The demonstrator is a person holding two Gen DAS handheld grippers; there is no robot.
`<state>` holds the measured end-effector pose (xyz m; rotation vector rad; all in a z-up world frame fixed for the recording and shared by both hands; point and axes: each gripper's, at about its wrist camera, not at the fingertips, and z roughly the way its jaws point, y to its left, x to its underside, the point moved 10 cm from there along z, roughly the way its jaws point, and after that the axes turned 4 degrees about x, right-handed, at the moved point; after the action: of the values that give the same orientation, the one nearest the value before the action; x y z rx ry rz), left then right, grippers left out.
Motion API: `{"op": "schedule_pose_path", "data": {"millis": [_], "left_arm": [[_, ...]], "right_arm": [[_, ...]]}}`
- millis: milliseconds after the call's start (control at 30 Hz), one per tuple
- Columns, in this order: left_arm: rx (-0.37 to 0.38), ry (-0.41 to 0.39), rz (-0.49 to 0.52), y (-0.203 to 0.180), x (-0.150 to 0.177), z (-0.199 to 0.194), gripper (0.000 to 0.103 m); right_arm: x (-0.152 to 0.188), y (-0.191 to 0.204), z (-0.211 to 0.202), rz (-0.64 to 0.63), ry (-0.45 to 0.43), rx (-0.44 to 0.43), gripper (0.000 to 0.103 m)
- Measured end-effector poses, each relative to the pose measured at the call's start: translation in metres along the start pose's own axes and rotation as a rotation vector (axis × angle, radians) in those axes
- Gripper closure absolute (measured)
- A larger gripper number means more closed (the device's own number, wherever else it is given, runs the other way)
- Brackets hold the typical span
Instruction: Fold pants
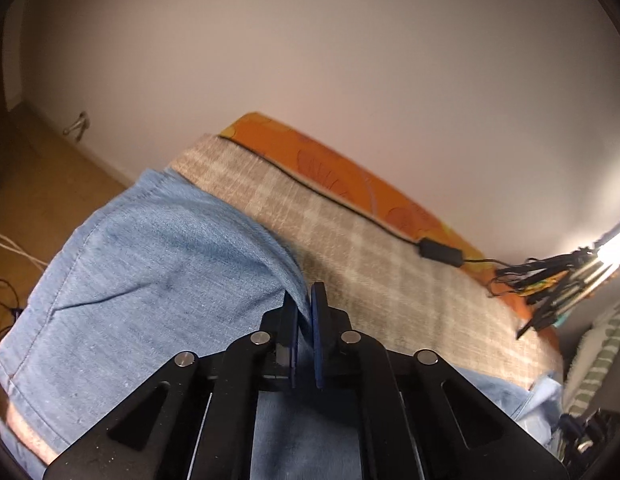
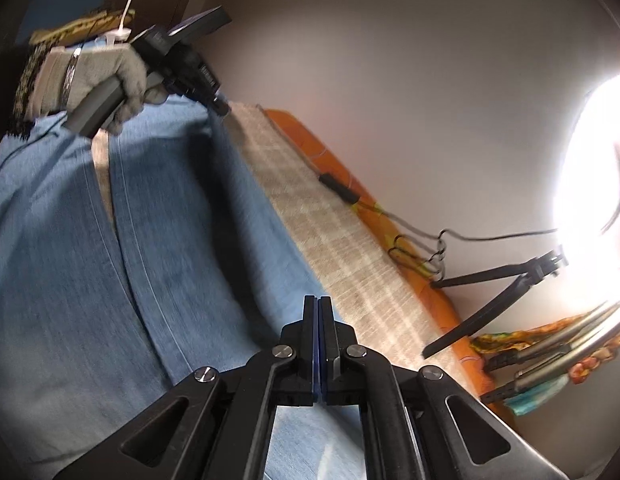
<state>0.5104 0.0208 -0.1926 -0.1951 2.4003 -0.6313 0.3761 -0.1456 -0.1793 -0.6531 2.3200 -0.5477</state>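
Light blue denim pants (image 1: 150, 260) lie over a beige checked cloth (image 1: 369, 248) on a bed. My left gripper (image 1: 306, 300) is shut on a raised fold of the pants' edge, with denim showing between its blue pads. In the right wrist view the same pants (image 2: 70, 280) fill the left side. A gloved hand (image 2: 122, 76) holds the left gripper (image 2: 220, 106) at the far end of the lifted edge. That edge runs straight down into my right gripper (image 2: 317, 304), whose jaws are pressed together on it.
An orange patterned sheet (image 1: 329, 160) borders the checked cloth along the wall. A black cable with an adapter block (image 1: 437, 252) lies on it. Black tripod legs (image 2: 489, 312) and a bright lamp (image 2: 597, 168) stand at the right. Brown floor with cords (image 1: 30, 208) is at the left.
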Motion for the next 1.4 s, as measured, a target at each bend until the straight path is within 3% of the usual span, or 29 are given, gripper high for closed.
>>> {"op": "schedule_pose_path", "data": {"millis": [67, 133, 200, 233, 267, 467, 533, 600, 633, 667, 867, 1033, 1267, 1400], "left_arm": [[0.015, -0.012, 0.007, -0.004, -0.004, -0.008, 0.100], [0.028, -0.018, 0.004, -0.006, -0.006, -0.013, 0.100], [0.036, -0.035, 0.010, -0.011, -0.008, -0.023, 0.100], [0.035, -0.040, 0.017, -0.012, -0.009, -0.024, 0.100], [0.034, -0.045, 0.029, -0.014, -0.008, -0.029, 0.100], [0.039, -0.054, 0.058, -0.018, -0.009, -0.043, 0.100], [0.037, -0.051, 0.070, -0.019, -0.008, -0.044, 0.100], [0.032, -0.053, 0.089, -0.020, -0.009, -0.045, 0.100], [0.031, -0.054, 0.094, -0.020, -0.009, -0.046, 0.100], [0.032, -0.054, 0.095, -0.020, -0.008, -0.047, 0.100], [0.061, -0.080, 0.081, -0.021, -0.007, -0.068, 0.100], [0.111, -0.118, 0.092, -0.029, 0.005, -0.103, 0.100], [0.198, -0.185, 0.071, -0.025, 0.035, -0.181, 0.100], [0.193, -0.195, 0.084, -0.009, 0.073, -0.215, 0.100]], "right_arm": [[-0.002, -0.003, -0.005, 0.020, 0.003, -0.017, 0.103], [0.002, 0.005, -0.002, 0.047, 0.041, -0.130, 0.103], [0.010, 0.005, 0.010, 0.057, 0.073, -0.125, 0.083], [0.013, 0.009, 0.015, 0.046, 0.086, -0.141, 0.058], [0.018, 0.014, 0.022, 0.028, 0.104, -0.144, 0.045], [0.038, 0.023, 0.066, -0.052, 0.182, -0.076, 0.041], [0.040, 0.027, 0.080, -0.084, 0.194, -0.059, 0.045], [0.039, 0.026, 0.088, -0.083, 0.202, -0.063, 0.072], [0.039, 0.024, 0.092, -0.067, 0.220, -0.059, 0.100], [0.037, 0.024, 0.094, -0.061, 0.224, -0.054, 0.103], [0.017, -0.003, 0.051, -0.047, 0.150, -0.009, 0.103], [0.003, -0.021, -0.025, -0.024, 0.084, 0.001, 0.103], [0.011, 0.016, -0.120, -0.058, 0.037, -0.041, 0.103], [0.036, 0.055, -0.143, -0.076, 0.060, -0.094, 0.103]]}}
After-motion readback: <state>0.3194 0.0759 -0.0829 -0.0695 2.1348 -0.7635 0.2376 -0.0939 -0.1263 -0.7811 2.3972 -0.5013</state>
